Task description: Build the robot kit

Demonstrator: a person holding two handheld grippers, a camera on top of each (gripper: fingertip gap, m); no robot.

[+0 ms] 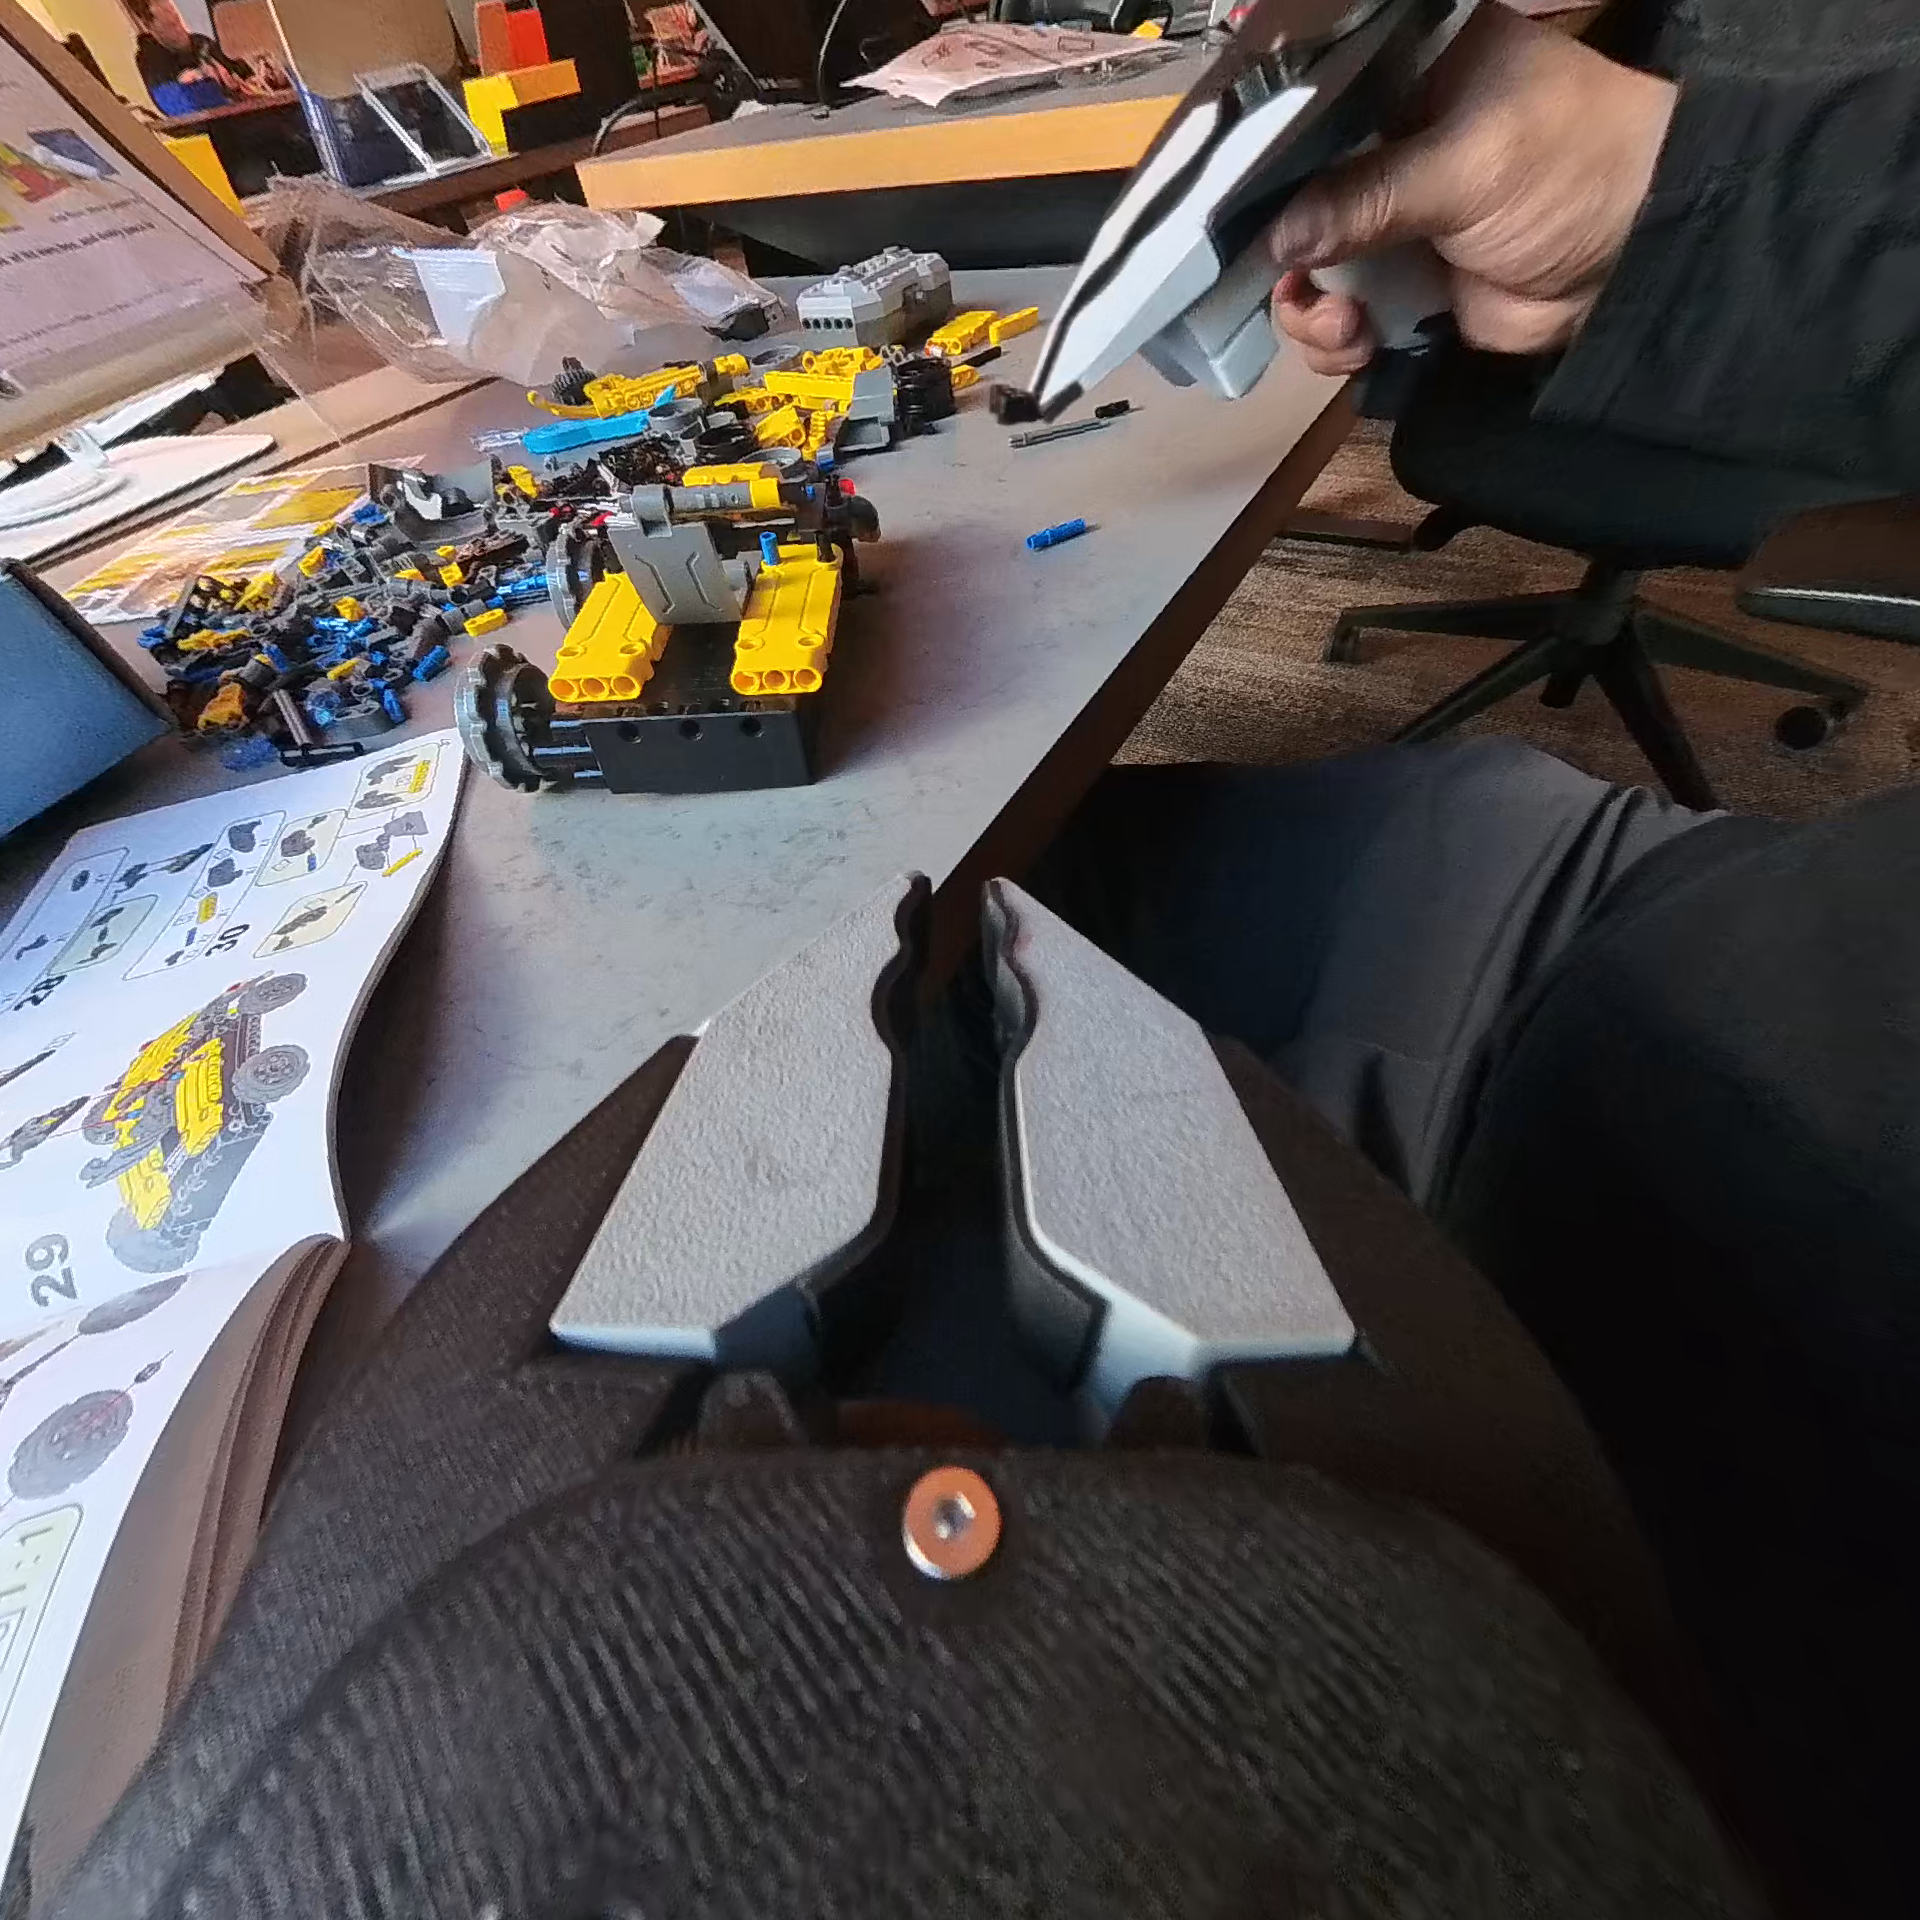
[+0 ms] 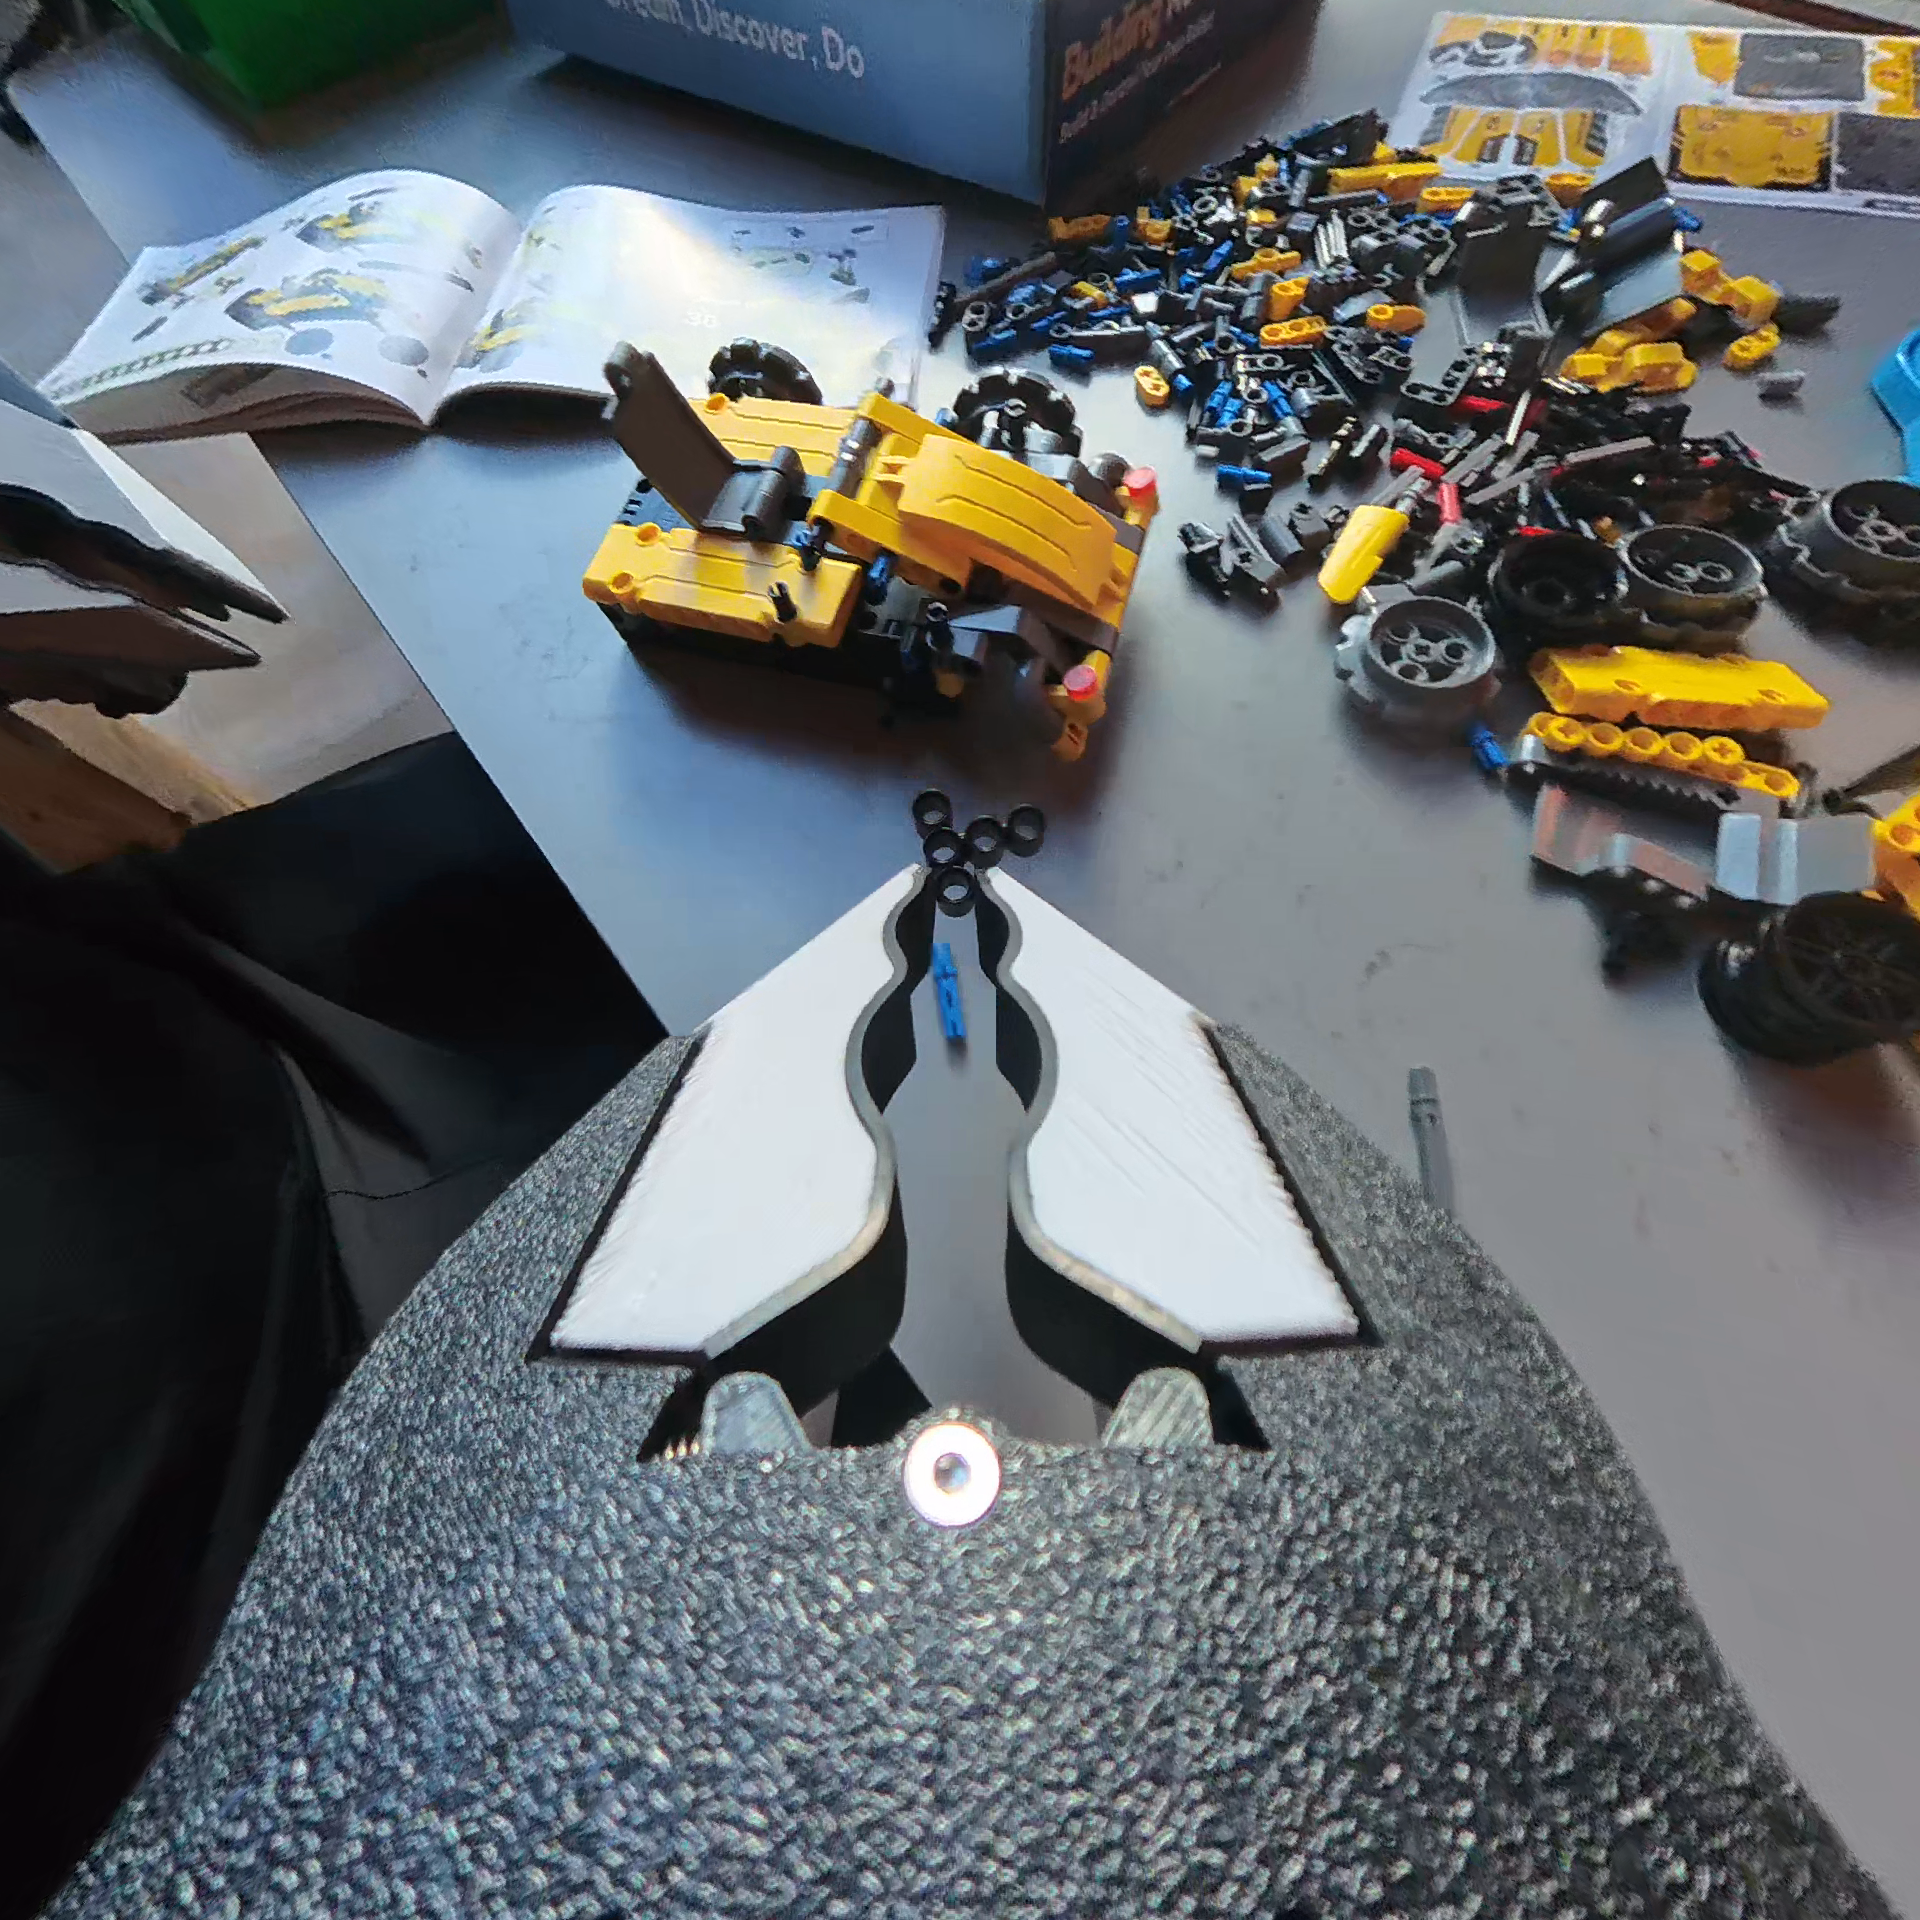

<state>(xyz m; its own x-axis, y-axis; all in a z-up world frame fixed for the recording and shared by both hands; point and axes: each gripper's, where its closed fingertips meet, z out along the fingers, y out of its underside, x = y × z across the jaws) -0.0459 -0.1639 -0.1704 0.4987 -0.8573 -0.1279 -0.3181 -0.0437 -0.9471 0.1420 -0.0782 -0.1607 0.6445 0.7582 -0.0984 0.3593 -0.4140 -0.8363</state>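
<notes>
My right gripper (image 2: 956,878) is shut on a small black connector with several ring holes (image 2: 971,842), held low over the grey table (image 2: 1247,1091), pinching its nearest ring. A blue pin (image 2: 948,992) lies on the table under its fingers. In the left wrist view this gripper (image 1: 1049,400) is at the top right, in a person's hand, with the black connector (image 1: 1013,403) at its tips. My left gripper (image 1: 959,894) is empty, its jaws a narrow gap apart, over the table's near edge. A partly built yellow and black vehicle (image 1: 686,644) (image 2: 883,551) stands between them.
An open instruction booklet (image 1: 156,1039) (image 2: 416,291) lies near the left gripper. Loose parts are piled behind the vehicle (image 1: 312,634) (image 2: 1455,364), with wheels (image 2: 1818,966) and a grey axle (image 2: 1429,1132). A blue box (image 2: 831,83), plastic bags (image 1: 499,281) and an office chair (image 1: 1590,623) surround the work. There is about 20 cm between the tips of the two grippers. The blue pin (image 2: 948,992) lies around 4 cm away from my right fingertips. It turns up in the left wrist view (image 1: 1057,526) as well.
</notes>
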